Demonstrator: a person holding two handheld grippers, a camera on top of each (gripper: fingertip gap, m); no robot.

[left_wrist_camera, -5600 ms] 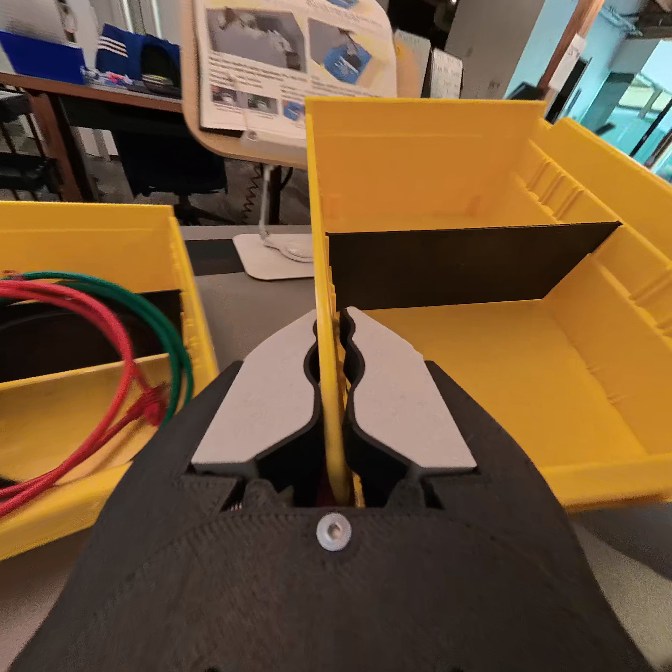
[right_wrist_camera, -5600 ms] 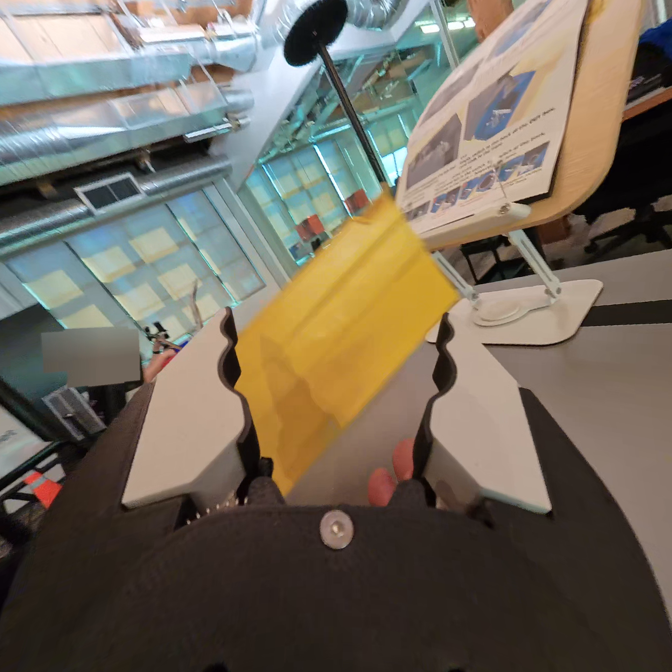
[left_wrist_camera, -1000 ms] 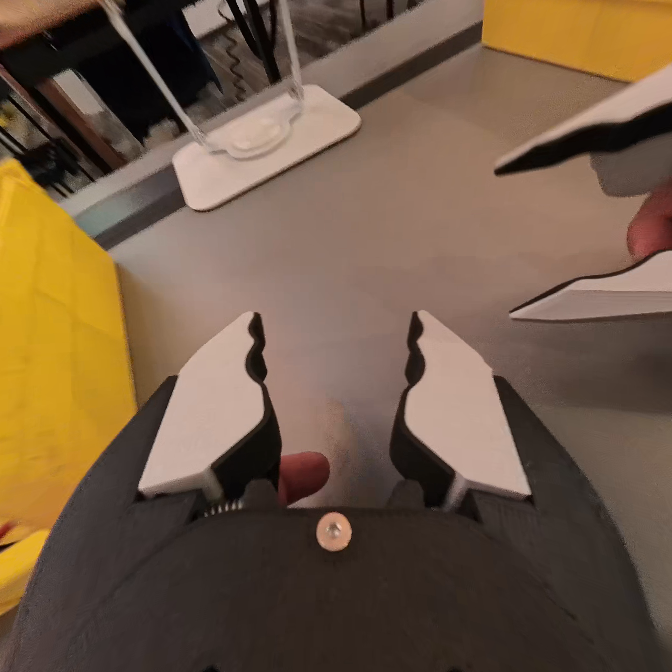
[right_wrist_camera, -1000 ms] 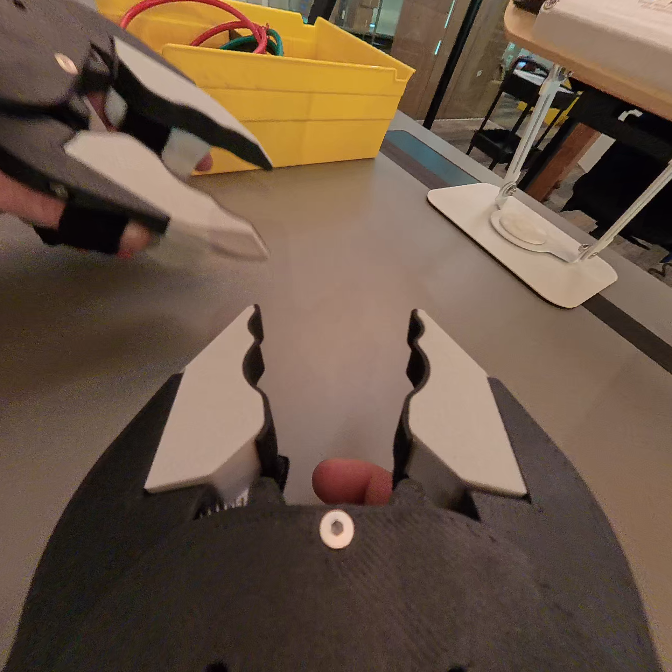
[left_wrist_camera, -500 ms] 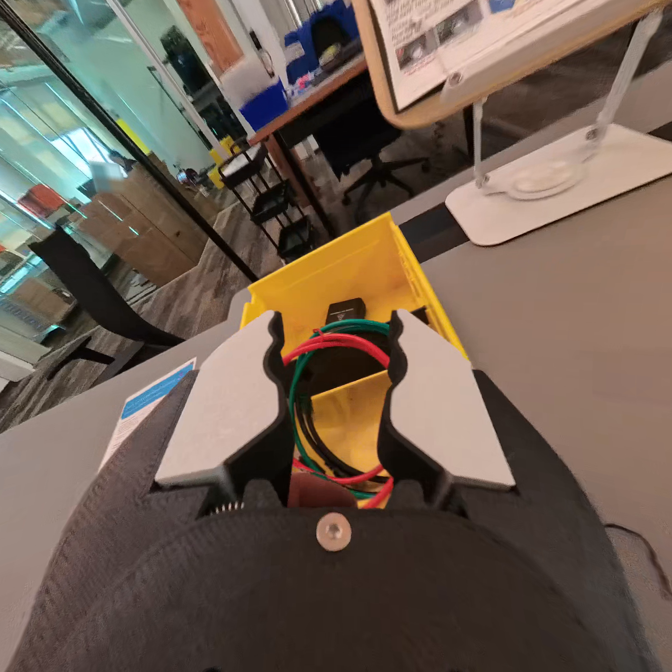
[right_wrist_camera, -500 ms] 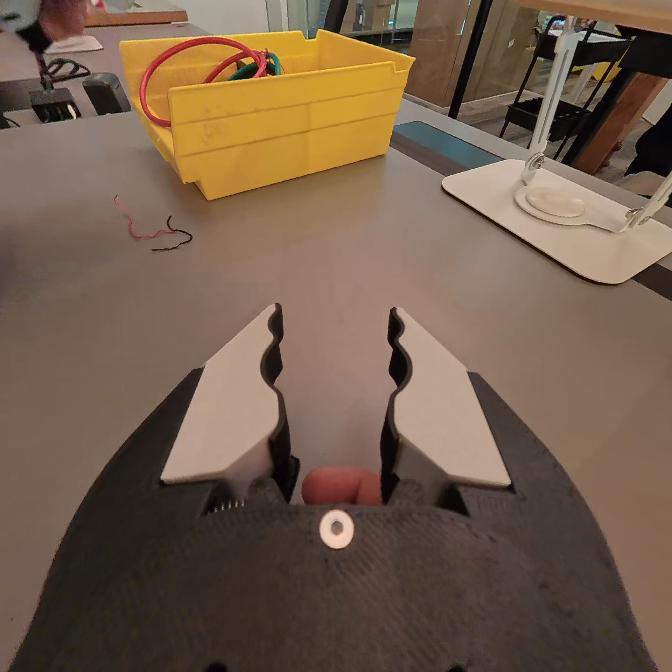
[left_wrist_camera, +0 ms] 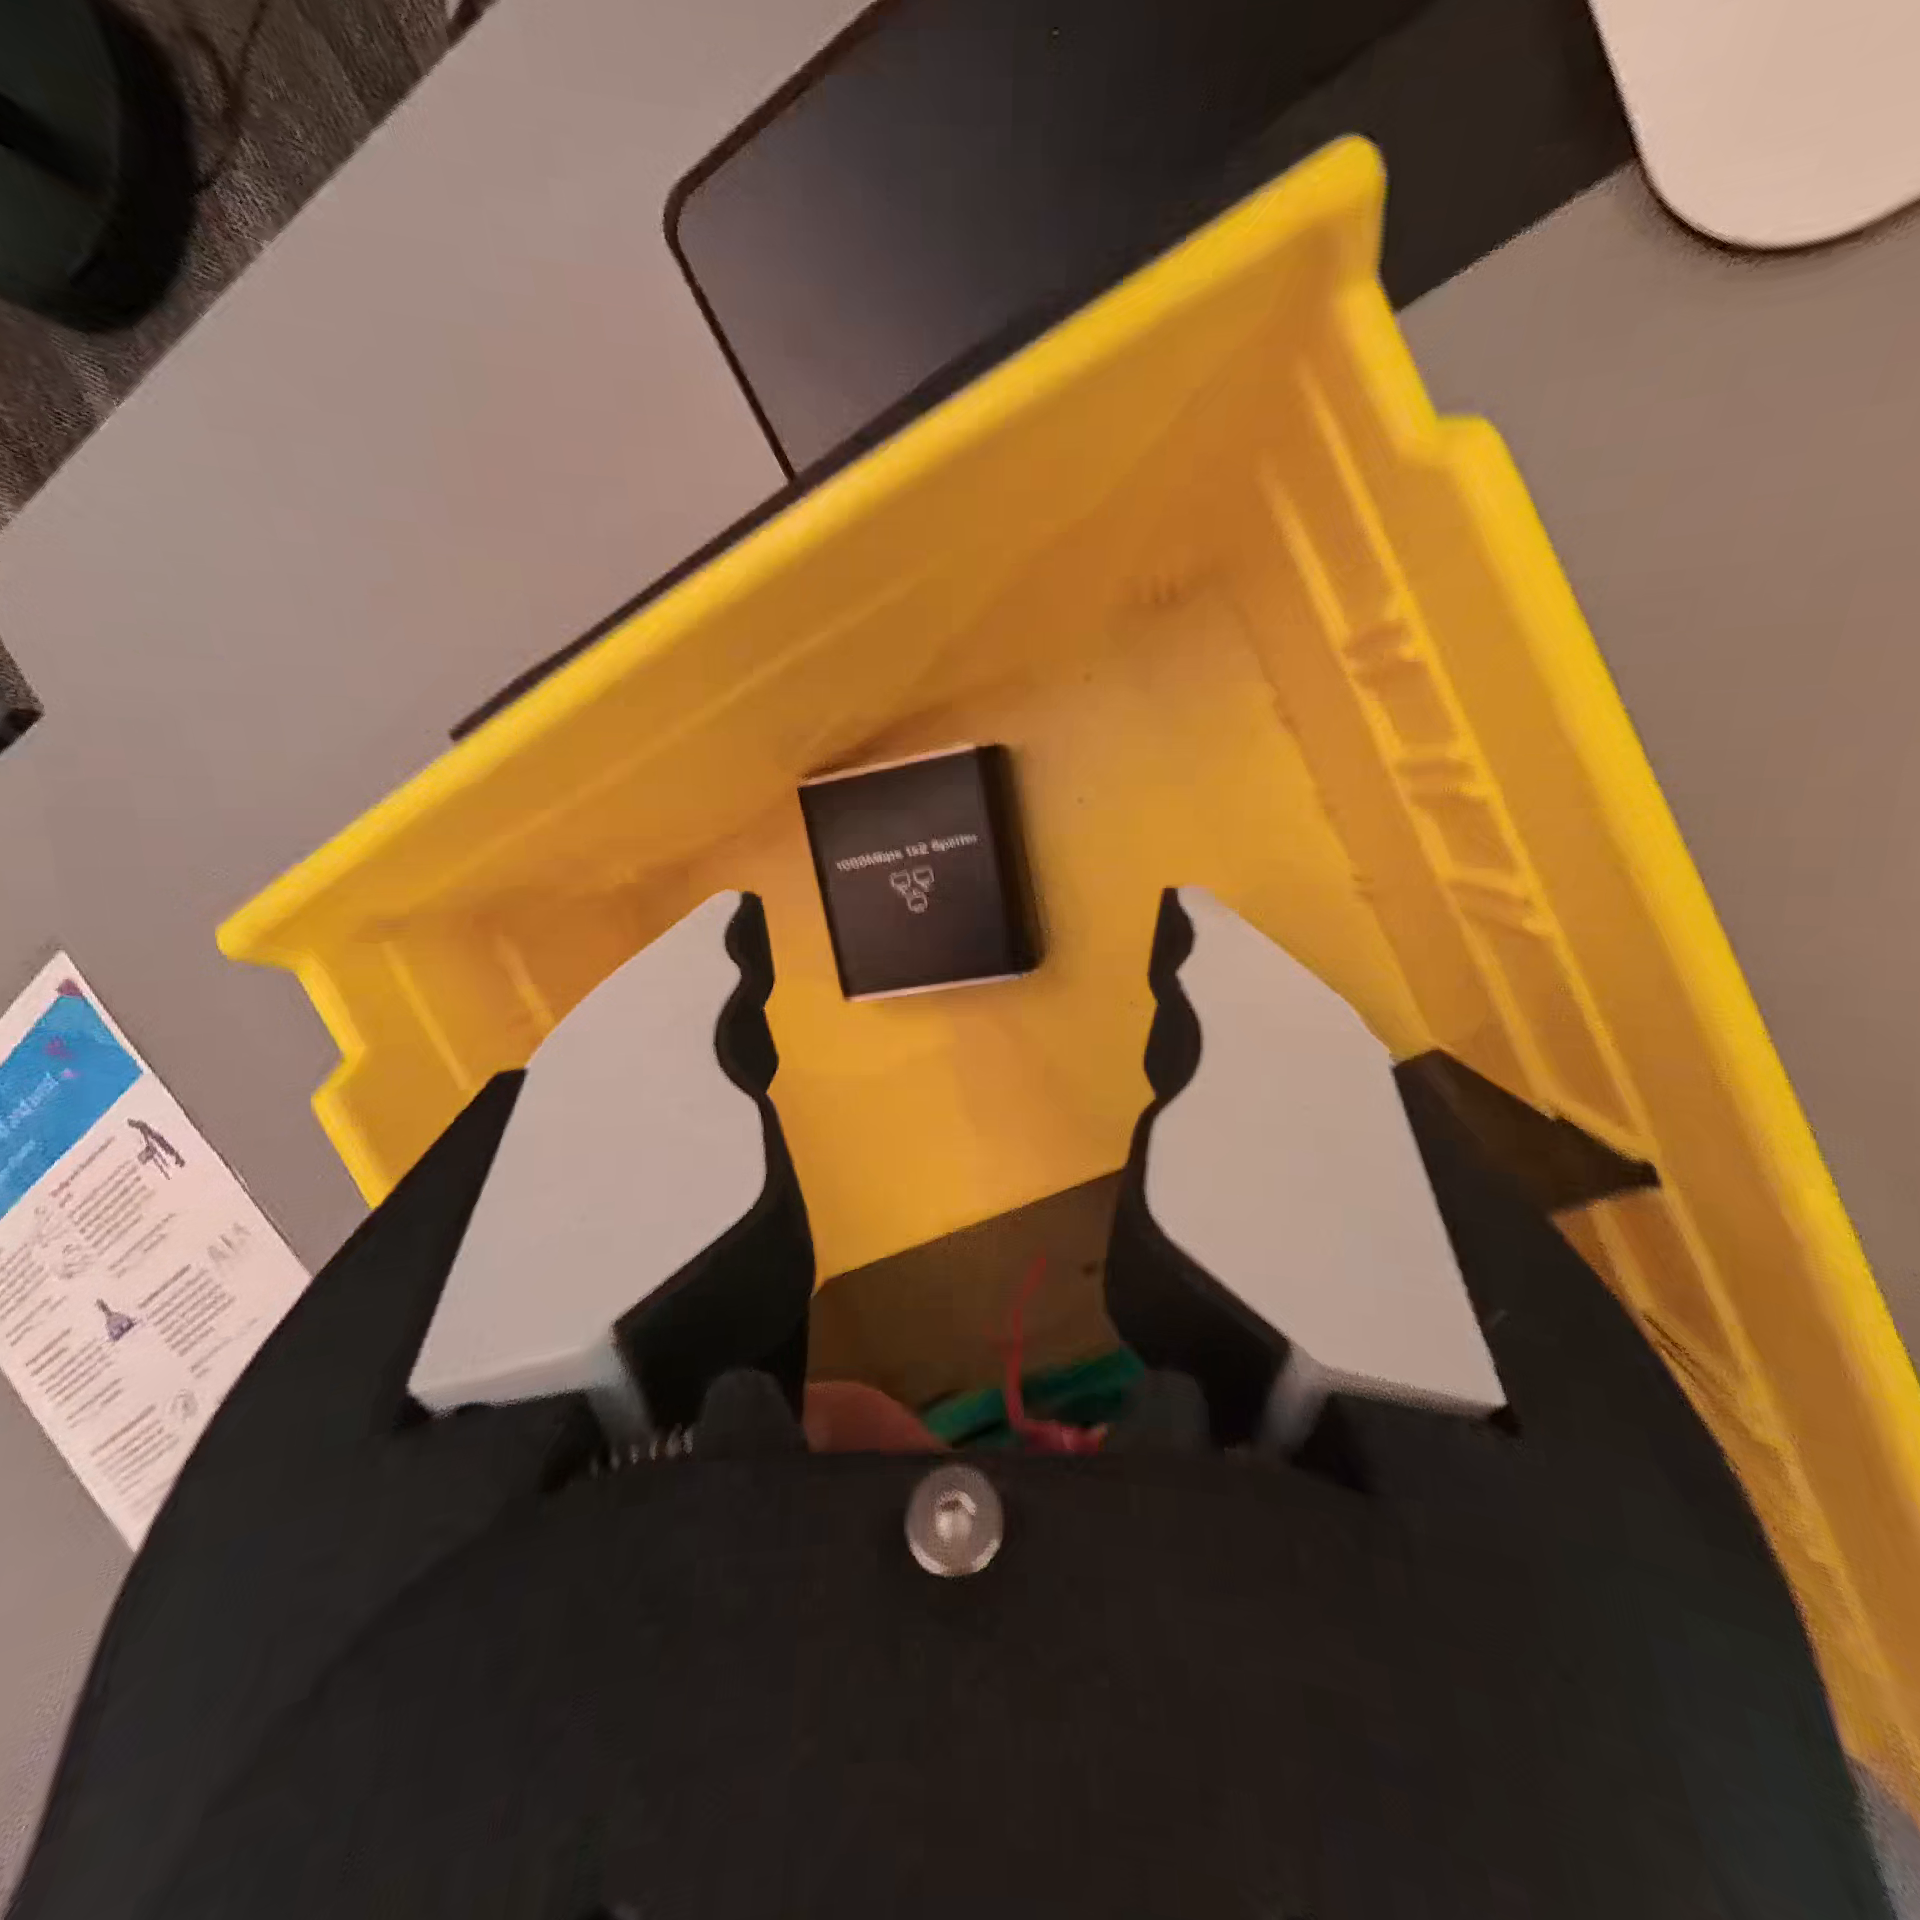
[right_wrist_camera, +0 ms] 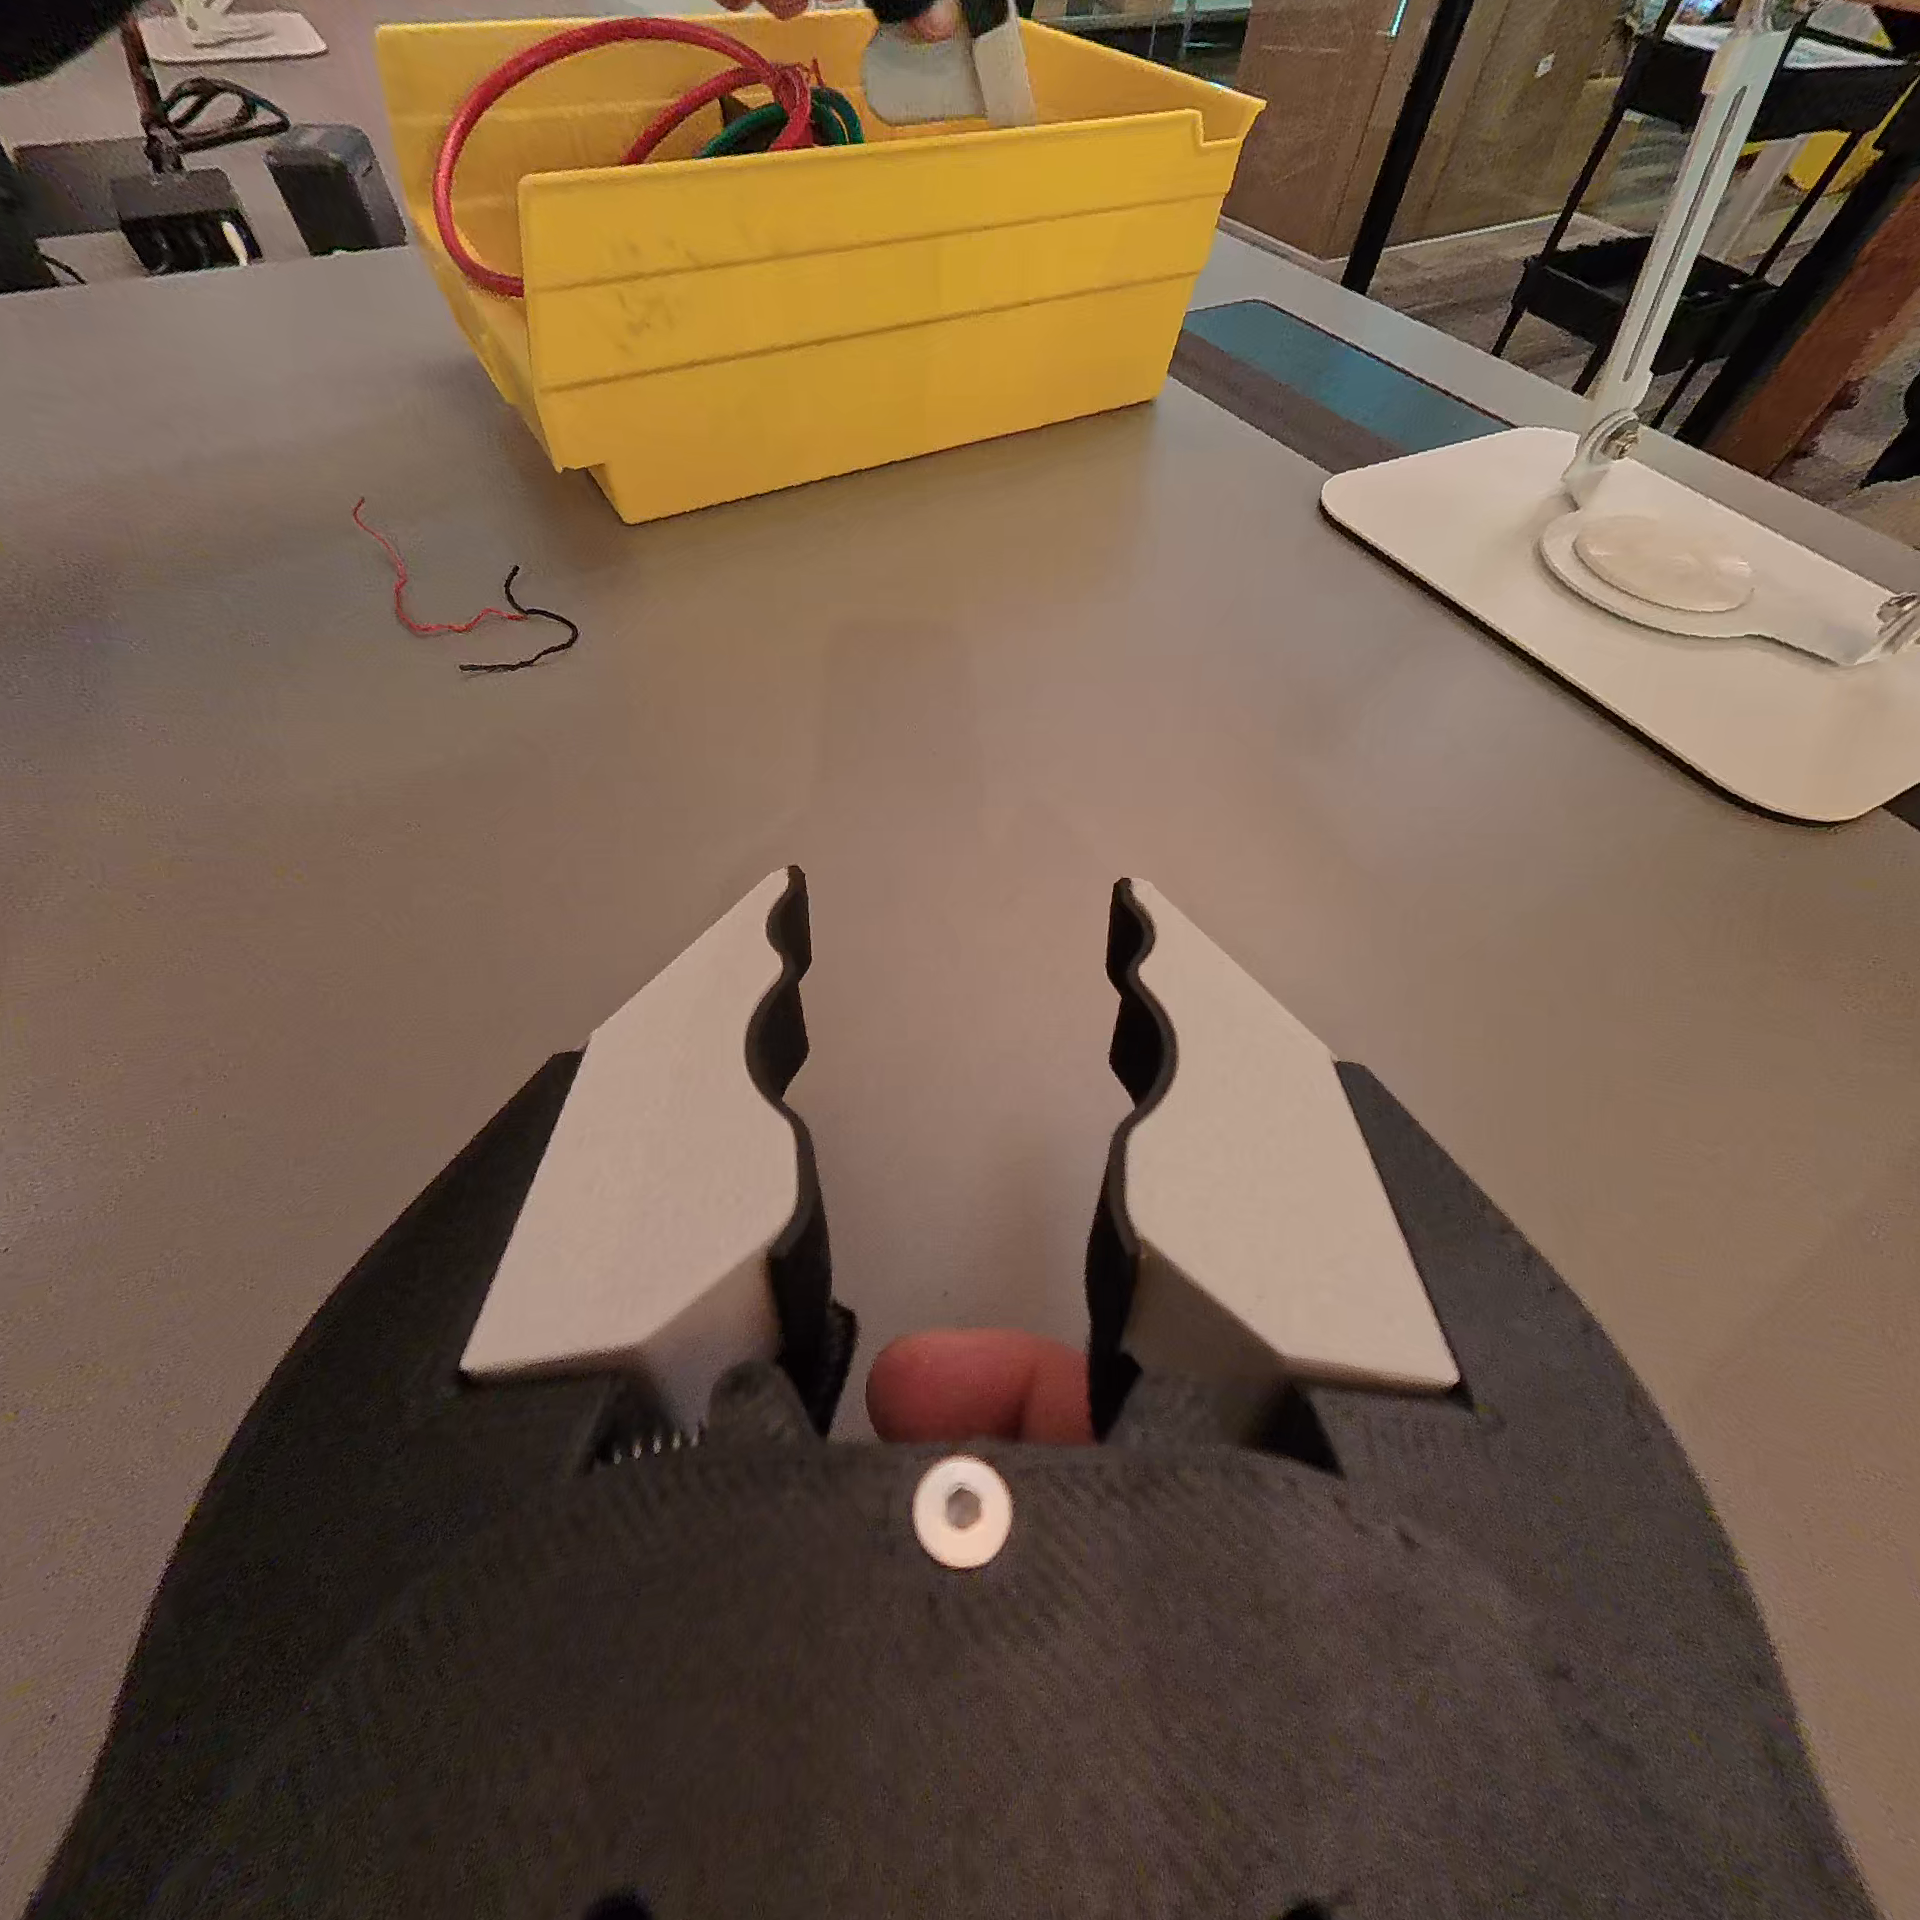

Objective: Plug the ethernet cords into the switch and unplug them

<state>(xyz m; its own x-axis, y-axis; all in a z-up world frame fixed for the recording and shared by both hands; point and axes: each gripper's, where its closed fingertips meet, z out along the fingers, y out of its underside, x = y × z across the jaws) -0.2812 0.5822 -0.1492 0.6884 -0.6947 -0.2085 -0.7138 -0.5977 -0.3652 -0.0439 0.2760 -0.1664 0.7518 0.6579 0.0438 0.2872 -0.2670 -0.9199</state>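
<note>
Over the far compartment of the yellow plastic bin [left_wrist_camera: 1226,488], the left gripper [left_wrist_camera: 956,909] points down with its jaws spread wide and nothing between them. Its fingers [left_wrist_camera: 644,1122] are flat grey plates with black, wavy-edged inner pads, seated in a black body of ribbed, layered texture. Just beyond the fingertips, the switch [left_wrist_camera: 925,871] lies flat on the bin floor: a small black rectangular box with rounded edges and white markings on top, close to the end wall. The bin walls are smooth moulded plastic with vertical ribs and slots along one side. A dark divider panel [left_wrist_camera: 1538,1143] crosses the bin nearer the gripper body. Behind it, green and red ethernet cords [left_wrist_camera: 1023,1397] show at the base of the jaws.

The right gripper [right_wrist_camera: 956,883] hovers low over the matte grey table [right_wrist_camera: 1039,675], well apart from the bin [right_wrist_camera: 862,301], with its jaws moderately apart and empty. From this view the bin is a rectangular tub with horizontal ridges on its side wall; loops of red and green round cable [right_wrist_camera: 488,135] rise above its rim, and the left gripper's grey fingers [right_wrist_camera: 940,73] dip into it. A thin twisted red-and-black wire scrap [right_wrist_camera: 468,618] lies on the table near the bin. A flat white stand base [right_wrist_camera: 1507,582] with rounded corners sits to the right.
</note>
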